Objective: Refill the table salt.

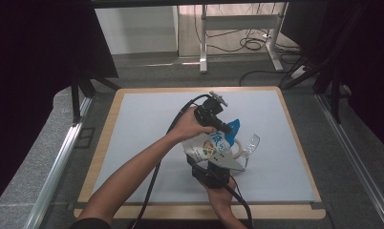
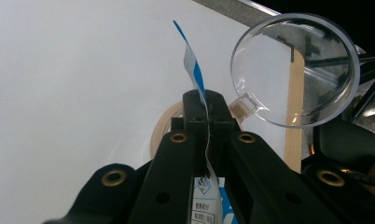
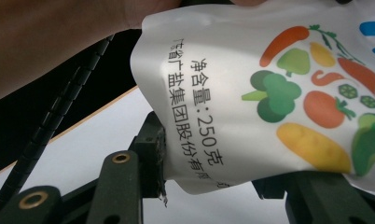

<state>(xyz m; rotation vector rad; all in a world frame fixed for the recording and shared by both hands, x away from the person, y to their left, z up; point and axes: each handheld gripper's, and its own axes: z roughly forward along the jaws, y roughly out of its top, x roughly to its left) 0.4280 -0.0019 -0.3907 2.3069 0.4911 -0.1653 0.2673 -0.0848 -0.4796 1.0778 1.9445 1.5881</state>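
Above desk (image 1: 133, 143) centre: white vegetable-print pouch (image 1: 210, 145) held off the surface between both claws. Left claw (image 2: 207, 109) clamped fully shut on pouch's blue top edge. Right claw (image 3: 223, 186) partway closed, gripping pouch's bottom end. Clear plastic cup (image 2: 295, 70) and tape roll (image 2: 164, 128) just beyond, on desk.

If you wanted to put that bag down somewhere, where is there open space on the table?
The grey mat lies bare along its left side, across the far edge and at the right. It is crowded just right of centre, where both grippers hold the bag beside a clear cup and a tape ring.
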